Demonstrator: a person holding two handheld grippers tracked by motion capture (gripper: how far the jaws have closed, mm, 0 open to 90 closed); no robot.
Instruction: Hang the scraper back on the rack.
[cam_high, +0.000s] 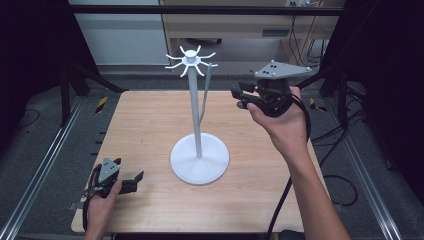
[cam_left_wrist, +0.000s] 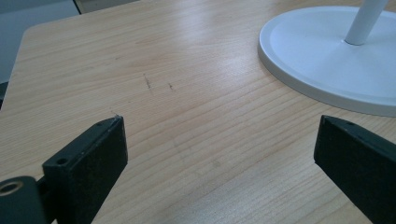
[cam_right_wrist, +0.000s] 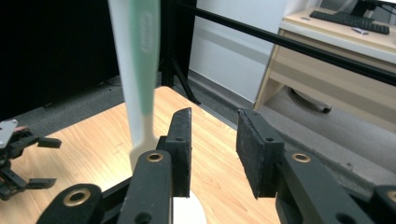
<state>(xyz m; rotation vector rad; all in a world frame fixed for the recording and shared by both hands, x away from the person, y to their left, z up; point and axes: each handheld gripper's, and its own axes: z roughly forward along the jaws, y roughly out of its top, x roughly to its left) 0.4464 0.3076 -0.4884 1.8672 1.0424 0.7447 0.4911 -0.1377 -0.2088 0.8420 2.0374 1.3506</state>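
A white stand (cam_high: 196, 115) with a ring of hooks (cam_high: 190, 60) on top rises from a round base (cam_high: 199, 159) at mid-table. From one hook hangs a green and white toothbrush (cam_high: 206, 95). My right gripper (cam_high: 238, 98) is held in the air just right of the toothbrush, jaws pointing at it. In the right gripper view the toothbrush (cam_right_wrist: 137, 70) hangs left of the right gripper (cam_right_wrist: 214, 121), whose jaws stand apart around nothing. My left gripper (cam_high: 136, 182) rests low at the table's front left. In its own view the left gripper (cam_left_wrist: 219, 135) is wide open over bare wood.
The wooden table (cam_high: 150, 125) has dark floor and metal rails on both sides. A black frame bar (cam_high: 200, 10) crosses the back, with a desk (cam_right_wrist: 336, 42) behind it. The stand's base (cam_left_wrist: 327, 60) lies just right of and beyond the left jaws.
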